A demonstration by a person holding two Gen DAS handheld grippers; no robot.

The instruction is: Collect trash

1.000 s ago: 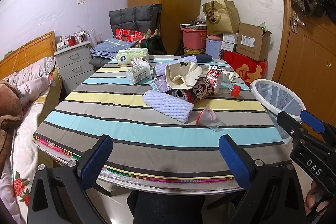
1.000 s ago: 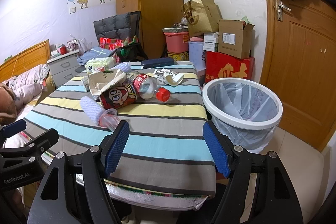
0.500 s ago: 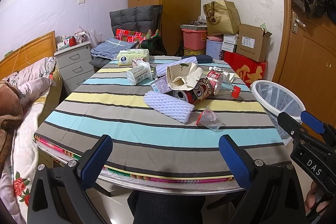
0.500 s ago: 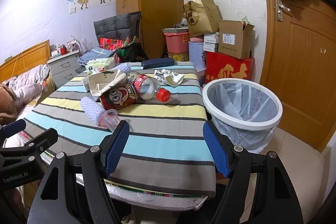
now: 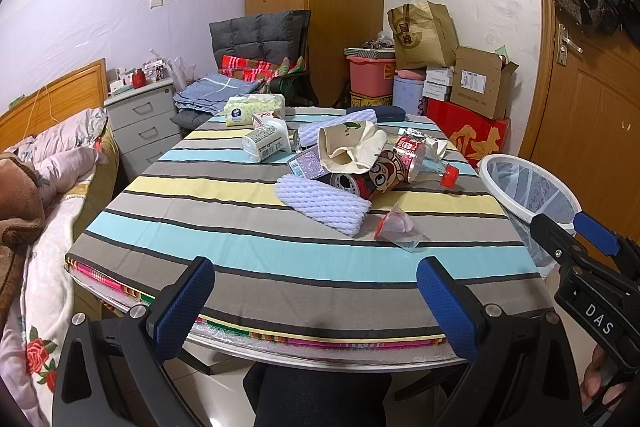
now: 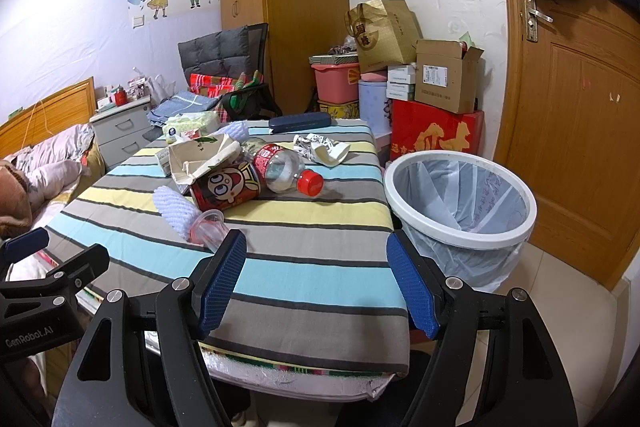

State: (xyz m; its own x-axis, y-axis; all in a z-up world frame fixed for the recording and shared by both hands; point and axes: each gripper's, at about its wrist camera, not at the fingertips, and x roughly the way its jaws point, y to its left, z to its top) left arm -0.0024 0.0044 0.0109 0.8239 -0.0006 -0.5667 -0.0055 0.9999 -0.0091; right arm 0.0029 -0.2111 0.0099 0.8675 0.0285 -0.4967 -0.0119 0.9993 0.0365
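Trash lies in a pile on the striped table: a white foam net sleeve, a clear jelly cup, a red cartoon can, a plastic bottle with a red cap, a torn paper carton and a crumpled wrapper. A white bin with a plastic liner stands at the table's right side. My left gripper is open and empty at the near table edge. My right gripper is open and empty over the near right corner, beside the bin.
A milk carton, a tissue pack and a dark case lie farther back. Boxes and a red crate stack by the door. A bed, a drawer unit and a chair are at left.
Both grippers have stayed open and nearly still; the views shift only slightly.
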